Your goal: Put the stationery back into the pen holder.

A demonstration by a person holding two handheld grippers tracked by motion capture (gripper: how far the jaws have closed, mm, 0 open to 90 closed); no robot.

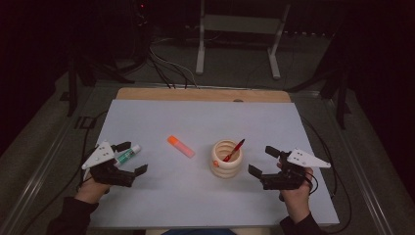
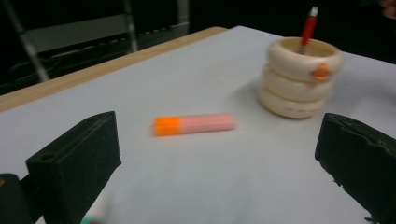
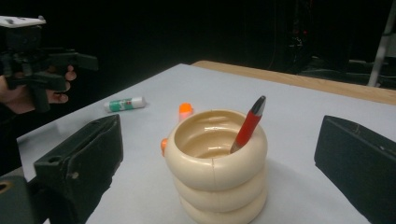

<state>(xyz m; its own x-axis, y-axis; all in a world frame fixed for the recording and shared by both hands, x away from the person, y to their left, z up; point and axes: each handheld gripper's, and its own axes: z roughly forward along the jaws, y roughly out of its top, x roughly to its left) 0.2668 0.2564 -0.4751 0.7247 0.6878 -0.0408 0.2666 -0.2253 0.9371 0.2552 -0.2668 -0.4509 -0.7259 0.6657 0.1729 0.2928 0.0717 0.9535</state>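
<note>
The glue stick (image 1: 127, 155), white with a green label, lies at the left of the high view, just beside the far jaw of the left gripper (image 1: 128, 157). That gripper is wide open and holds nothing. In its own view the 2 black jaws stand far apart at the lower corners, and a blurred scrap of green and white at the bottom edge beside the left jaw is probably the stick, though it is too smeared to be sure. Since the stick seems to sit by 1 jaw and not between the 2, closing now could merely nudge it and set it rolling across the smooth white table sheet (image 1: 161, 122).

Further toward the centre lies the orange highlighter (image 1: 180, 146), flat and apart from everything; a stick sent rolling might knock into it.

Right of centre stands the cream ringed holder (image 1: 225, 159) with 1 red pen (image 1: 234, 150) leaning inside it, tip up toward the upper right. The right gripper (image 1: 262, 161) hovers just beside the holder, also fully open and empty; in the right gripper view the holder rises between its 2 spread jaws at the lower middle. A careless push from that side may tip the tall, narrow holder or spill the pen. The person's left hand (image 3: 18, 95) appears at the upper left of that view.
</note>
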